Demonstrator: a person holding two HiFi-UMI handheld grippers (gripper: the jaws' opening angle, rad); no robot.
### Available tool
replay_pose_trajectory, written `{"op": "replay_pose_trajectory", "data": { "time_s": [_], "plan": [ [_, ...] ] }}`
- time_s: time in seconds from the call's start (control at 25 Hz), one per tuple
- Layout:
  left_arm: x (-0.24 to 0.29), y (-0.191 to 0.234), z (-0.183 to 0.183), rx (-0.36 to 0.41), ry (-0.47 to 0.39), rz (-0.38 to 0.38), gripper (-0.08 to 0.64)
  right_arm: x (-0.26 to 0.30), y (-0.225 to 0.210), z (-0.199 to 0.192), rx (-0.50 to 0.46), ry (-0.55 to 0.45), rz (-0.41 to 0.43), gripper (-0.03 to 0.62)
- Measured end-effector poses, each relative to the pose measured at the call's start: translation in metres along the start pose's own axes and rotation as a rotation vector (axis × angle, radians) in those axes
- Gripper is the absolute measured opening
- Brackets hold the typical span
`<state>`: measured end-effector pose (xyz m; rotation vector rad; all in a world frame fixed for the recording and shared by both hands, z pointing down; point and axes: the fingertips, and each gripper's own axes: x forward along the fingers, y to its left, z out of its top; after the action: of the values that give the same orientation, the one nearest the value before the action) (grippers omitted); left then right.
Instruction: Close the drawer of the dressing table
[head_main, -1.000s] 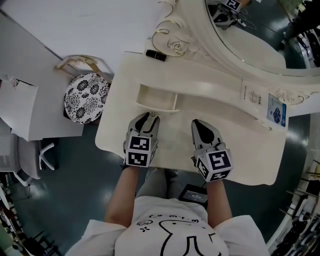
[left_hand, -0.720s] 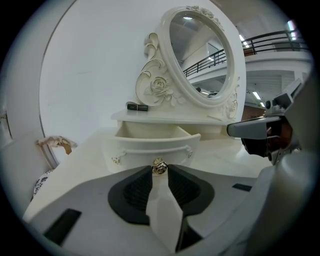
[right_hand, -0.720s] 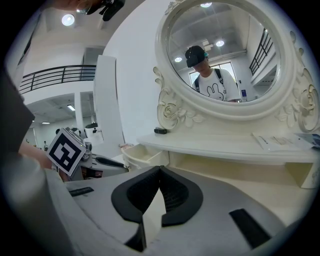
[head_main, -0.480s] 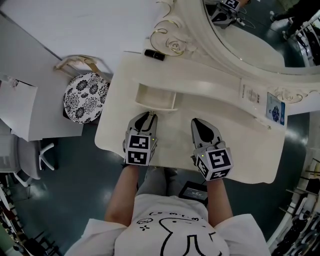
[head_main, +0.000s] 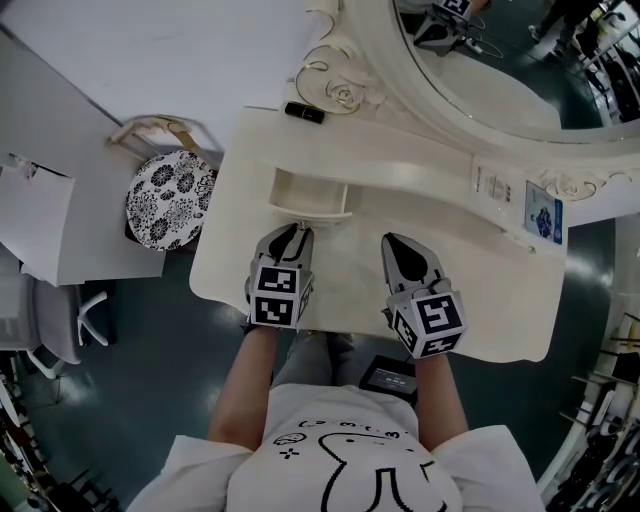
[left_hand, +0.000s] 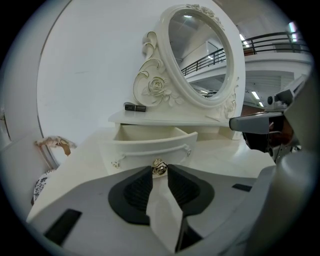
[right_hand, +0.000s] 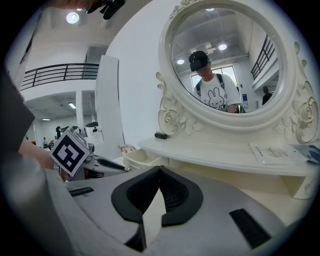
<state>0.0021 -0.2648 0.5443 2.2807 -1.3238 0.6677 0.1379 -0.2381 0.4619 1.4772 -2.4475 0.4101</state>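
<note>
- The drawer (left_hand: 150, 149) stands pulled out toward the near side. It sits in the left part of the dressing table (head_main: 225, 265), just under the raised shelf (left_hand: 170, 118), and the part of its inside that shows is bare.
- The left gripper (head_main: 298, 231) lies low over the counter (head_main: 480, 300), pointing at the drawer front. Its jaws have just been closing and now stand narrow, their tips pressed on either side of the small gold knob (left_hand: 159, 167) at the middle of that front.
- The right gripper (head_main: 399, 244) rests on the counter to the right of the left one and apart from it. Its jaws are together with nothing between them, and it touches no part of the drawer.
- A black tube (head_main: 304, 112) lies on the far left end of the shelf, beside the carved rose at the foot of the oval mirror (head_main: 500, 70).
- A leaflet (head_main: 543, 212) stands on the far right of the shelf.
- A round stool (head_main: 172, 197) with a black-and-white flower pattern stands on the floor, left of the dressing table.
</note>
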Motion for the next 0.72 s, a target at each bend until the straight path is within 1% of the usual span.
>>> {"op": "replay_pose_trajectory", "data": {
  "time_s": [0.2,0.72],
  "plan": [
    [-0.0015,-0.0018,0.0043,0.010,-0.001,-0.003,0.112,0.0000,0.0000,0.0058,-0.004,-0.006,0.000,0.011],
    [-0.0007,-0.0017,0.0101,0.069,-0.005,0.009,0.109,0.0019,0.0023,0.0070,-0.003,-0.011,0.000,0.011]
  ]
}}
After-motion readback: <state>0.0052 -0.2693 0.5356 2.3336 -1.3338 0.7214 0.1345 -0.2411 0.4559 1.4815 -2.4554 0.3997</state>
